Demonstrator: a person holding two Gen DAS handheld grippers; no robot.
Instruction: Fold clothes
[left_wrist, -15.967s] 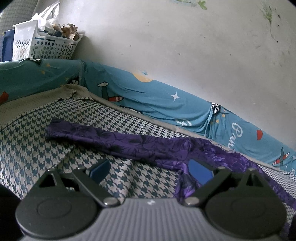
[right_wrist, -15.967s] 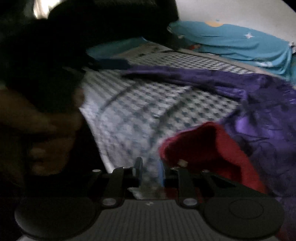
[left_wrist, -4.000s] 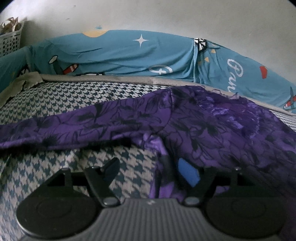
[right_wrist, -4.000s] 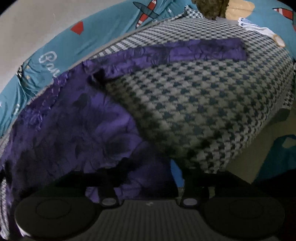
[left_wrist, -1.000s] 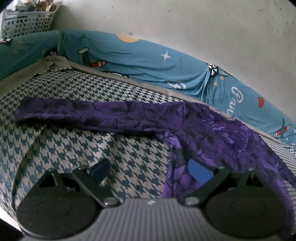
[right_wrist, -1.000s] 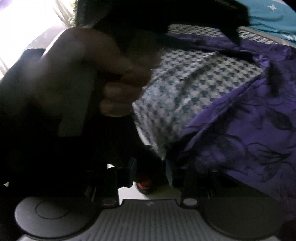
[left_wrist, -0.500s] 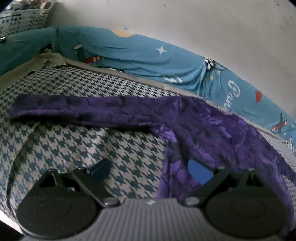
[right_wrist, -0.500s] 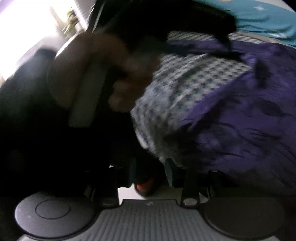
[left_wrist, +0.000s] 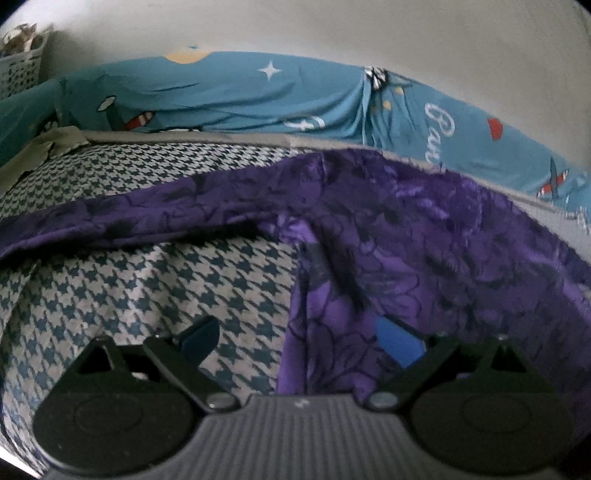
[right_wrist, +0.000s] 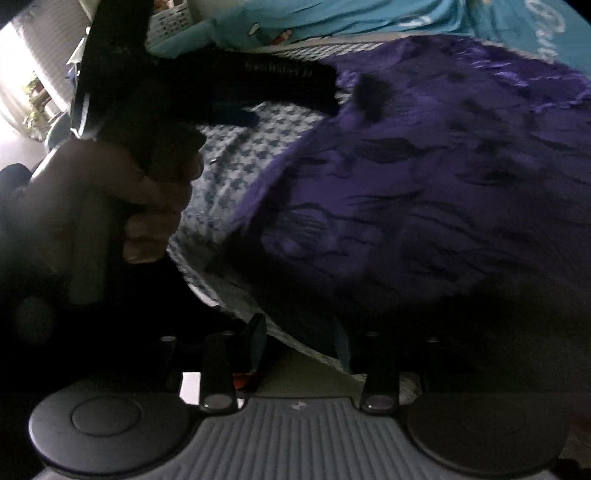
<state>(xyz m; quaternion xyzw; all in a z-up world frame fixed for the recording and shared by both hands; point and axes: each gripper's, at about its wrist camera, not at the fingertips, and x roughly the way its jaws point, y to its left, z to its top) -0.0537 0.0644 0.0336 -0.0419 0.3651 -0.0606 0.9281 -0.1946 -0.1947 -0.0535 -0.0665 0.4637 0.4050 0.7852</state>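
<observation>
Both my left gripper's (left_wrist: 301, 338) fingers stand wide over the purple garment's (left_wrist: 424, 236) side edge, bare houndstooth cover (left_wrist: 155, 284) beside it. My right gripper (right_wrist: 301, 341) is opening at the bed's near edge, nothing between. Garment lies spread, sleeve outstretched.

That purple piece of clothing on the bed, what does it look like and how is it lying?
The purple garment is a thin, slightly shiny fabric printed with dark flowers. It lies spread and wrinkled on the houndstooth bedcover, one long sleeve stretched out flat to the left. Its near side edge lies between the left gripper's open jaws, not clamped.
</observation>
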